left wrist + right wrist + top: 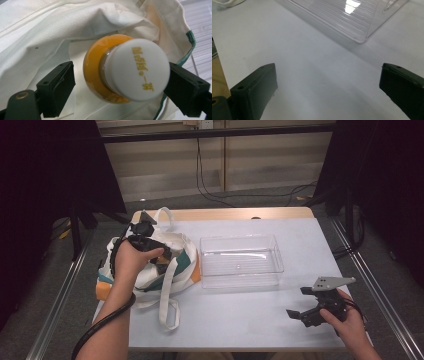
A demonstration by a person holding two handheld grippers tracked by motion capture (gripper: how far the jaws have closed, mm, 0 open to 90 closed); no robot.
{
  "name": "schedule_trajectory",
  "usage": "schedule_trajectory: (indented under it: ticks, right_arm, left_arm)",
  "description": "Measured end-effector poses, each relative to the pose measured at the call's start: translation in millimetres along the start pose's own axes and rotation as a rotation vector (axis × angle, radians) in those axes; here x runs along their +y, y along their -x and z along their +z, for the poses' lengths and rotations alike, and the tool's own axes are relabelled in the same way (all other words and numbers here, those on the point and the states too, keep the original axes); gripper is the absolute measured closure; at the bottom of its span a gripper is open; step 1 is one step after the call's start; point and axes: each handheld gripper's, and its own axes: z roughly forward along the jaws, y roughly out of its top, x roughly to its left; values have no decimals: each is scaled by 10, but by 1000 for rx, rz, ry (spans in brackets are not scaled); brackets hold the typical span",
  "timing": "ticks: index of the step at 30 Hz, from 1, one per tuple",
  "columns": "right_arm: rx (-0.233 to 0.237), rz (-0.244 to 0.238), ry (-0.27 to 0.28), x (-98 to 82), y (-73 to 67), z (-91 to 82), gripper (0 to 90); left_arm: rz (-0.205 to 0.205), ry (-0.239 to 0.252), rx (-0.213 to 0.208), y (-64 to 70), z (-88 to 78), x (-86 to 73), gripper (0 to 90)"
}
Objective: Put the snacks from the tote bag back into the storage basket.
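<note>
Table: a white-topped rectangular table with a pale wooden edge at 12 o'clock is seen from above, on a grey floor.
Bag: a cream canvas tote bag with green and orange panels is slumped at the table's 9 o'clock side, its long strap trailed toward 6 o'clock.
Bin: a clear, ribbed plastic rectangular bin is set near the table's centre, just beside the bag at the bag's 3 o'clock; nothing is seen inside it.
Left gripper: the black two-jaw left gripper is held by the left hand and is pushed into the mouth of the bag.
Left jaws: in the left gripper view the jaws are seen spread apart around an orange round bottle with a white cap printed in gold characters; the cap is touched by the jaw at 3 o'clock, while a gap is left at the 9 o'clock jaw.
Bottle: it is lodged inside the bag, cap toward the camera, with cream cloth folded around it.
Right gripper: the black right gripper with a grey three-cornered plate is held by the right hand low over bare tabletop at the table's 4 o'clock corner, well apart from the bin.
Right jaws: they are seen wide apart, with nothing between them.
</note>
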Motion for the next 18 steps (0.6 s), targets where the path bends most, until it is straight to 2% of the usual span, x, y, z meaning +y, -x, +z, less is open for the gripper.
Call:
schedule_trajectory:
  ticks: [8,14,18]
  right_arm:
    - [2,-1,-1,-2,3,0,11]
    - [3,-2,1,-2,6,-6,11]
    - [3,-2,0,-1,5,-7,11]
  left_arm:
    - [-20,-19,-1,8,83,27,174]
    - [-17,-38,1,30,105,47,192]
    - [-34,-46,8,53,127,46,205]
